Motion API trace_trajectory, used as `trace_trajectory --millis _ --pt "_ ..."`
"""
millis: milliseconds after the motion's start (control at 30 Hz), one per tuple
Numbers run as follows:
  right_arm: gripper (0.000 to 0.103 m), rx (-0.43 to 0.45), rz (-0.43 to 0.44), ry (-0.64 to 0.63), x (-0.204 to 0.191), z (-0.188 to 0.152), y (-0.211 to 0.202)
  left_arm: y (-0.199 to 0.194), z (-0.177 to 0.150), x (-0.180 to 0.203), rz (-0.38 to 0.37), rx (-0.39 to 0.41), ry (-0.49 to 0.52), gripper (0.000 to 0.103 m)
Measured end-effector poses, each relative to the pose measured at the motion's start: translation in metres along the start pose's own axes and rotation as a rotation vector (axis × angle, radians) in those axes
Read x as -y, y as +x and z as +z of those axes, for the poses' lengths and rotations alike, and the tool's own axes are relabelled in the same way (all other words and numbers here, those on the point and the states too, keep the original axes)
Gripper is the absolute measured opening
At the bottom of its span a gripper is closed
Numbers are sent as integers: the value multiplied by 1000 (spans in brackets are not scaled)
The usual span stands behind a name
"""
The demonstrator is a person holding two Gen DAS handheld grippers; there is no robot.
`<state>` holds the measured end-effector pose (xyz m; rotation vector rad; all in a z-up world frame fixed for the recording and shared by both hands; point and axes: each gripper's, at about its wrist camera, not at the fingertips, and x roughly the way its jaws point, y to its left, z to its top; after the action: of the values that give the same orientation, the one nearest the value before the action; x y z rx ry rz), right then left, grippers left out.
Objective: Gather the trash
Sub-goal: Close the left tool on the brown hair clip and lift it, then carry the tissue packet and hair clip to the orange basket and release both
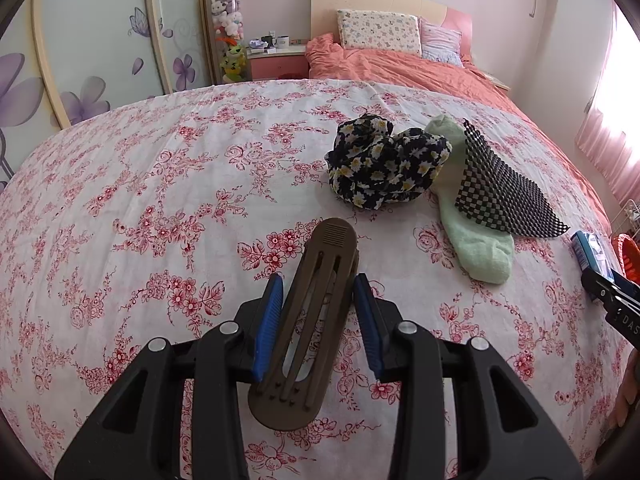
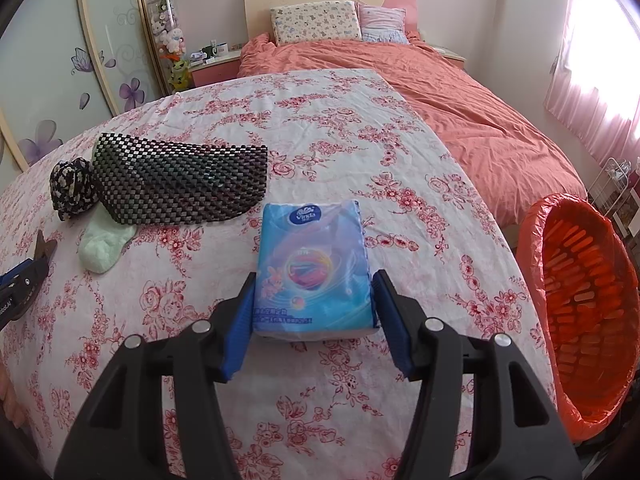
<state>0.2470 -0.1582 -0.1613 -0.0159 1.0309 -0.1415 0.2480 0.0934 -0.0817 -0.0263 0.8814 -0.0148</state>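
A brown hair clip stands between the blue pads of my left gripper, which is shut on its two long edges above the flowered sheet. My right gripper is shut on a blue tissue pack, pads against both its sides. An orange-lined trash basket stands off the bed's edge to the right of that gripper. In the left wrist view the right gripper and its pack show at the right edge. In the right wrist view the left gripper and the clip's tip show at the left edge.
On the flowered sheet lie a dark daisy-print cloth, a pale green sock and a black checkered mat, between the two grippers and farther away. A salmon duvet and pillows lie beyond. A wire rack stands behind the basket.
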Motion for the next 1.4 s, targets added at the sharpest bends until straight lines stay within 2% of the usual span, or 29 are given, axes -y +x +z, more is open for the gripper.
trace_trajectory --millis 267,333,500,533,633,767,833,867,900,933,1000,1033,1400 --pt "57 0 -2 -1 0 0 0 0 0 0 -3 1 -1 38" --pt "53 1 -2 -2 0 0 0 0 0 0 -13 3 2 38" --pt "50 11 5 -3 -2 1 -1 -3 -1 4 -9 11 19 31" --pt "49 14 15 7 -1 0 -3 -5 -2 6 0 22 33 24" --pt "48 13 56 43 3 0 -7 -8 -2 12 16 30 70 24" --pt "48 11 49 42 3 -2 -6 -4 -1 9 23 16 64 24" --pt "48 15 43 37 1 -2 -6 -3 -1 7 18 16 45 27" --pt "48 13 41 34 -1 -2 -6 -2 0 7 25 13 42 40" --pt "49 13 41 31 -1 -2 -6 0 1 7 31 0 37 46" --pt "49 12 39 25 -3 -2 -5 1 1 7 27 -4 29 47" --pt "49 13 32 12 -6 -3 -5 1 1 8 26 -4 33 42" --pt "48 15 35 11 -5 -3 -6 0 1 9 19 2 39 33" --pt "46 49 86 16 -4 -1 -27 -19 2 9 6 37 54 33"
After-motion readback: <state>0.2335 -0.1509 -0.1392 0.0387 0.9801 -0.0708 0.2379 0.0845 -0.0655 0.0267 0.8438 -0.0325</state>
